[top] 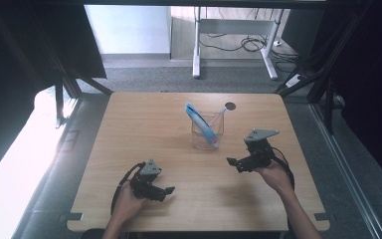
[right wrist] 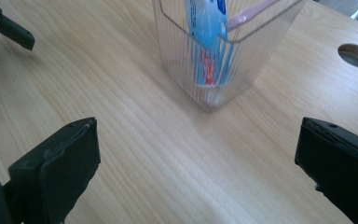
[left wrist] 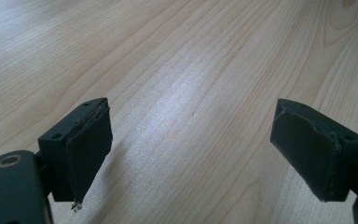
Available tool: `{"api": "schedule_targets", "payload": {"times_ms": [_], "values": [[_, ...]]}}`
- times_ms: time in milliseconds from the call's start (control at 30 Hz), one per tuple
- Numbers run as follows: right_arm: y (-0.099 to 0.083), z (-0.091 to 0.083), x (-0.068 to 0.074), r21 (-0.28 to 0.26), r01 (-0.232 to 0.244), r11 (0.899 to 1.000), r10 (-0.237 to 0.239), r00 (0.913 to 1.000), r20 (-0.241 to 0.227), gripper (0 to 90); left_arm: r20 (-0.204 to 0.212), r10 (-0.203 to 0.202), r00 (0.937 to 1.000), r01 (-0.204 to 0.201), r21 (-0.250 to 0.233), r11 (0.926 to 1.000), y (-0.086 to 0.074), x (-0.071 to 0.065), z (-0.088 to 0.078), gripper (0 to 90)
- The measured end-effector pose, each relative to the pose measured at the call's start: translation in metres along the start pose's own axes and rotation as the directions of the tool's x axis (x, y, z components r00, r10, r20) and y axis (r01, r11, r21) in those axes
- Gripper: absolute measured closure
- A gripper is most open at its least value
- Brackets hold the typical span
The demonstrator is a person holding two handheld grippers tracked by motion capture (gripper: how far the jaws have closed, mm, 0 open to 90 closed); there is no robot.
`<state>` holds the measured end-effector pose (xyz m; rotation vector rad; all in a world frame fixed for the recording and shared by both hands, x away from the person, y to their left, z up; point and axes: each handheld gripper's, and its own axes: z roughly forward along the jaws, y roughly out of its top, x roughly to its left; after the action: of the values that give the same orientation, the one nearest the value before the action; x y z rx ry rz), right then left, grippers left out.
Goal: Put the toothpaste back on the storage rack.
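Note:
A clear ribbed plastic cup [top: 207,132] [right wrist: 223,65] stands near the middle of the wooden table [top: 144,124]. Inside it leans a blue and white toothpaste tube [top: 200,122] [right wrist: 208,42] and a pink toothbrush [top: 218,116] [right wrist: 249,14]. My right gripper [top: 232,163] [right wrist: 198,163] hovers to the right of the cup, open, with bare table between its jaws and the cup just beyond them. My left gripper [top: 168,191] [left wrist: 191,149] sits low at the front left, open over bare wood, held by a hand. The left gripper's jaw tip [right wrist: 9,29] appears at the upper left of the right gripper view.
A round cable hole [top: 230,106] [right wrist: 355,55] sits near the table's far edge, behind the cup. Beyond the table is grey floor with a white desk frame [top: 197,50] and loose cables. Dark frame posts stand at both far corners.

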<state>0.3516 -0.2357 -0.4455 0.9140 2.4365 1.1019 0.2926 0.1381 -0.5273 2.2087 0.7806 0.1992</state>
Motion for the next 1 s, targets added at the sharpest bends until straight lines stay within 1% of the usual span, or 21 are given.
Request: {"api": "schedule_targets", "payload": {"times_ms": [167,233,267,567,833,1000], "values": [[-0.017,-0.006,0.004,0.009,0.004,1.0,-0.005,0.9998,0.021,0.5,-0.001,0.004,1.0,-0.004,0.004,1.0,0.0,0.0,0.0,13.0],[-0.023,-0.008,0.006,0.009,0.0,1.0,0.0,0.9996,0.028,0.5,0.0,-0.003,1.0,0.003,0.004,1.0,0.0,-0.001,0.0,13.0],[-0.026,-0.008,0.006,0.008,-0.003,1.0,0.003,0.9996,0.028,0.5,0.0,-0.007,1.0,0.007,0.005,1.0,0.0,-0.001,0.0,13.0],[-0.053,-0.012,0.012,0.005,-0.033,0.999,0.032,0.9992,0.023,0.5,0.0,-0.005,1.0,0.005,0.011,0.9999,-0.001,-0.001,0.001,13.0],[-0.073,-0.015,0.017,-0.001,-0.046,0.999,0.046,0.9987,0.021,0.6,0.001,-0.005,1.0,0.005,0.018,0.9998,-0.001,-0.002,0.002,13.0],[-0.086,-0.014,0.019,0.003,-0.059,0.998,0.059,0.9981,0.02,0.6,-0.004,0.001,1.0,-0.001,0.025,0.9997,-0.002,-0.002,0.003,13.0]]}}
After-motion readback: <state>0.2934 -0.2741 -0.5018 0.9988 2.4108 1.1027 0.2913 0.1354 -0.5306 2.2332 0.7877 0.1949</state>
